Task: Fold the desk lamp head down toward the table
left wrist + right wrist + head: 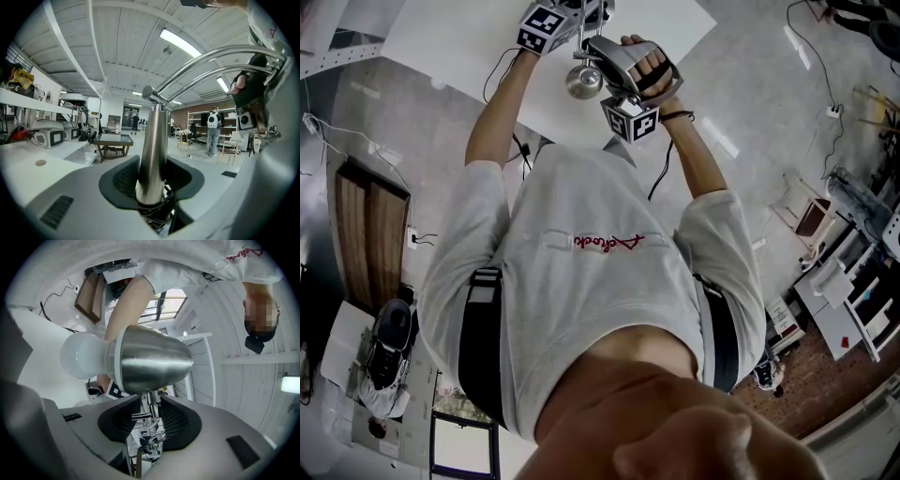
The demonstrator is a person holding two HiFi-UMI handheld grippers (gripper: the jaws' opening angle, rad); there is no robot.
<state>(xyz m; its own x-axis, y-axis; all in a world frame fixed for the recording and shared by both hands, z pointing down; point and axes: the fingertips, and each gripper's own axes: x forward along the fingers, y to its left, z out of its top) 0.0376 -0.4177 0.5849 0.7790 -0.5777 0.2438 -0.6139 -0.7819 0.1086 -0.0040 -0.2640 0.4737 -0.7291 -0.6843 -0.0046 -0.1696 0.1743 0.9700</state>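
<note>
The desk lamp has a brushed-steel post and two curved chrome arm rods. My left gripper is shut on the post, which stands upright between its dark pads. The lamp head is a steel cone with a white bulb that points left. Its thin neck joint lies between the jaws of my right gripper, whose pads stand apart from it, so that gripper is open. From the head view, both grippers, left and right, meet at the lamp head over the white table.
A black cable runs off the table's near edge. A wooden bench stands on the floor at left, shelving and boxes at right. The right gripper with its hand shows beside the arm rods in the left gripper view.
</note>
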